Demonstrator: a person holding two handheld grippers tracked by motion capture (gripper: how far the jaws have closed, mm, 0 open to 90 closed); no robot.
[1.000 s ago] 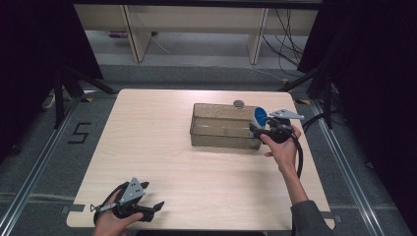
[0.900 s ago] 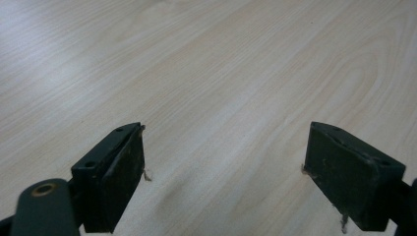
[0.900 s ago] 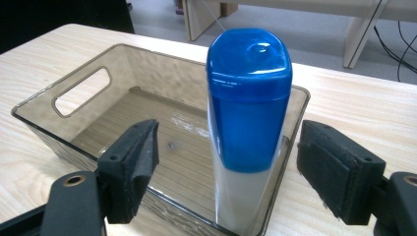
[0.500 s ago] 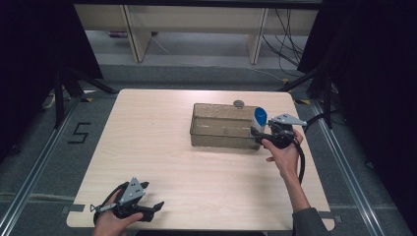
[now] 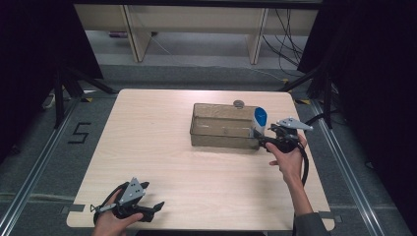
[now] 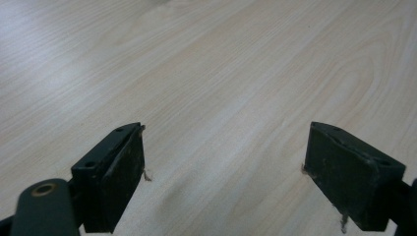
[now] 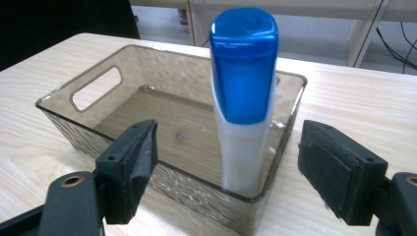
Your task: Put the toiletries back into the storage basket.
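Note:
A translucent brown bin (image 5: 221,132) sits right of the table's middle. In its right end stands a white bottle with a blue cap (image 5: 260,119), cap up, leaning on the bin's wall (image 7: 275,147). My right gripper (image 5: 262,140) is level with the bin's right end and open. In the right gripper view the bottle (image 7: 243,93) rises between and beyond the jaws of the right gripper (image 7: 228,145), and neither pad touches it. My left gripper (image 5: 156,207) rests near the table's front left edge. It is open, with only bare wood between the jaws of the left gripper (image 6: 223,147).
A small round grey object (image 5: 239,103) lies on the table just behind the bin. The bin has a handle slot (image 7: 96,88) in its far end. Shelving legs and cables stand on the floor behind the table (image 5: 147,128).
My right hand has drawn back slightly to the right and nearer, away from the bottle, which stays standing in the bin. The left hand has not moved.

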